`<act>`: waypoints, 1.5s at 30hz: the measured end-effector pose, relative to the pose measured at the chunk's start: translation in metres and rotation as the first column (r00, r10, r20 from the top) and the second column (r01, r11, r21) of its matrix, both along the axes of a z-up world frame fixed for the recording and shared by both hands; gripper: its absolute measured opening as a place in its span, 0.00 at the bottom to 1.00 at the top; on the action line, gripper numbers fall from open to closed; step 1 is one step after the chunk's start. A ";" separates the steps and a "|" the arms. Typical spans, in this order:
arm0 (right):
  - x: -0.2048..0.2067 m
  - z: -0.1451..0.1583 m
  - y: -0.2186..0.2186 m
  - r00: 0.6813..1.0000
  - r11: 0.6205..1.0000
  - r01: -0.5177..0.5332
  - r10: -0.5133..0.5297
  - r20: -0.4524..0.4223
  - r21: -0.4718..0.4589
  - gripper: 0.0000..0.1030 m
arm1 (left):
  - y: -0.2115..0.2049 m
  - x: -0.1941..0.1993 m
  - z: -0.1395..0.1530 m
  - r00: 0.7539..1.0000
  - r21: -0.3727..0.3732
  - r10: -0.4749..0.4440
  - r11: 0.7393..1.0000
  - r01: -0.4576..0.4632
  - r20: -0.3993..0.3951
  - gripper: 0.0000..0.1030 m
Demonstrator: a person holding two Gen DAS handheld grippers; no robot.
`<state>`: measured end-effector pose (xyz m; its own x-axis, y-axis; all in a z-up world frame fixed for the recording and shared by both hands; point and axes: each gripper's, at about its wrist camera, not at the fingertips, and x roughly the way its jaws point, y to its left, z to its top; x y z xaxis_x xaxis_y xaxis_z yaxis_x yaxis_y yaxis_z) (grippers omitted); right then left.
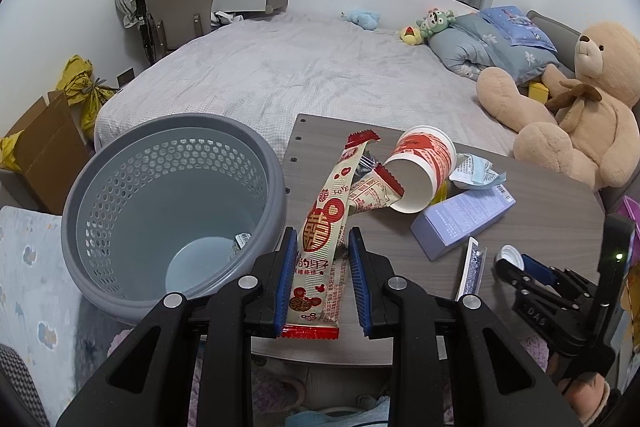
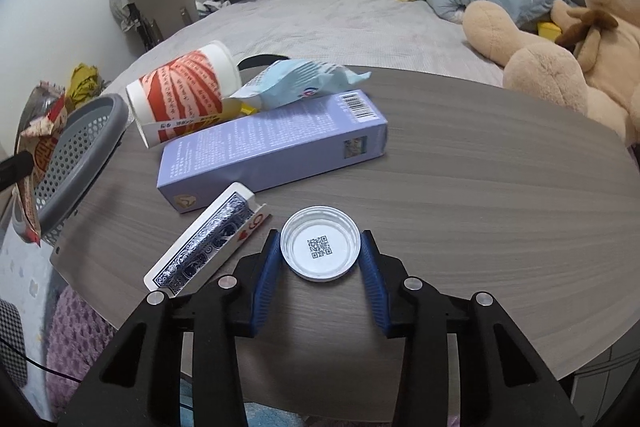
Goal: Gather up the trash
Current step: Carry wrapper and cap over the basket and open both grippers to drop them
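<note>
Already the left gripper [image 1: 322, 247] clamps the long snack wrapper [image 1: 320, 231], its length along the fingers, with the grey bin [image 1: 172, 203] just to its left, while the right gripper [image 2: 320, 251] stands partly closed around the white lid [image 2: 320, 249] on the table [image 2: 480, 187], pads beside its rim

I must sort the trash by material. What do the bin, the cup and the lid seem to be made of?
Bin: grey plastic, matte, with moulded perforated walls. Cup: probably paper, white inside with red print, rolled rim. Lid: seems white plastic, slightly glossy, ridged edge, with a printed code inside.
</note>
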<state>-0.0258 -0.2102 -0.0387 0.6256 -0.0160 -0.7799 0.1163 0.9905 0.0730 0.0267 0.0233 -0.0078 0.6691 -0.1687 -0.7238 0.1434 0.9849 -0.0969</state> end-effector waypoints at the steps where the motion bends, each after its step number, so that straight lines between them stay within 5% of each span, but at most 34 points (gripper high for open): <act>1: -0.002 0.003 -0.002 1.000 1.000 0.007 -0.007 0.006 0.004 0.38 | 0.002 0.000 0.000 1.000 0.001 0.005 1.000 -0.005 0.000 0.25; 8: -0.004 0.032 0.012 0.998 1.000 -0.016 0.016 0.061 0.012 0.38 | 0.014 0.006 -0.003 0.999 0.007 0.035 0.999 -0.035 -0.005 0.25; 20: 0.034 0.081 0.114 0.949 0.959 -0.280 0.269 0.166 0.044 0.38 | 0.069 0.023 0.016 0.988 0.036 0.149 0.988 -0.150 0.041 0.25; 37: 0.093 0.093 0.239 0.864 0.873 -0.485 0.470 0.181 0.046 0.38 | 0.179 0.049 0.034 0.952 0.047 0.294 0.953 -0.298 0.084 0.25; 45: 0.111 0.069 0.269 0.857 0.860 -0.509 0.502 0.113 0.042 0.38 | 0.188 0.059 0.005 0.957 0.044 0.289 0.956 -0.290 0.014 0.25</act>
